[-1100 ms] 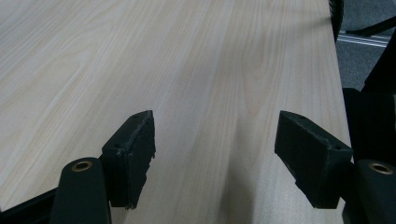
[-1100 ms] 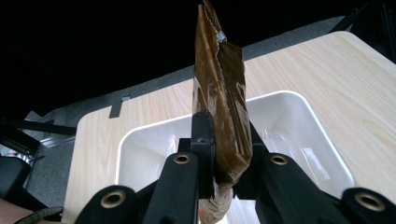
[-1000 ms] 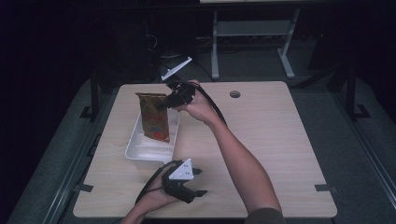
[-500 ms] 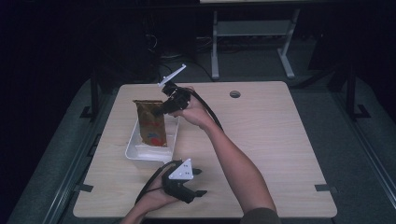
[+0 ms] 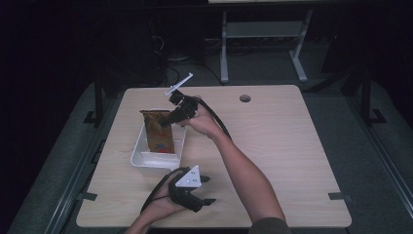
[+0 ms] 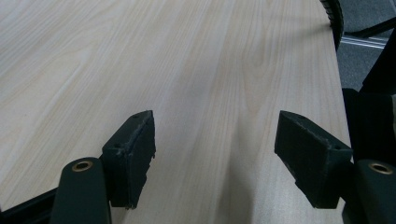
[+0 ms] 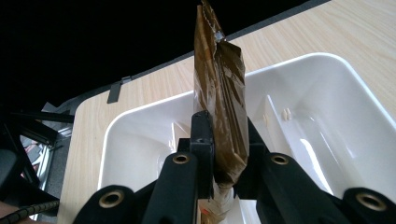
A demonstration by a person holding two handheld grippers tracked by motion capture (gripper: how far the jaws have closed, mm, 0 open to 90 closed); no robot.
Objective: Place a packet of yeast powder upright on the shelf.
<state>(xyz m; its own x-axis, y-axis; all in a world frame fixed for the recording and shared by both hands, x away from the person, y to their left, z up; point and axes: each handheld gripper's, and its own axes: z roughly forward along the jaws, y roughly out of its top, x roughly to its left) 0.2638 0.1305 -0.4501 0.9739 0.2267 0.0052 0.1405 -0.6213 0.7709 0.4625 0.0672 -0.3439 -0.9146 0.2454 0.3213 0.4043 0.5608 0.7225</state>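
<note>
Brown crinkled foil snack pouch (image 7: 219, 93) poised over white plastic tray (image 5: 138, 155)

Right gripper (image 5: 170, 118) clamps the pouch near its upper edge, long axis upright, bottom end inside the tray directly below; left gripper (image 5: 207, 190), jaws apart and empty, rests on the wooden table (image 5: 292, 146) nearby.

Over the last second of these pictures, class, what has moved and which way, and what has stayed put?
The right gripper, shut on the brown packet, has carried it lower into the white tray; the packet's bottom now sits deeper inside the tray. The grip has not changed. The left gripper, open, has stayed near the table's front edge, and the tray has not shifted.
</note>
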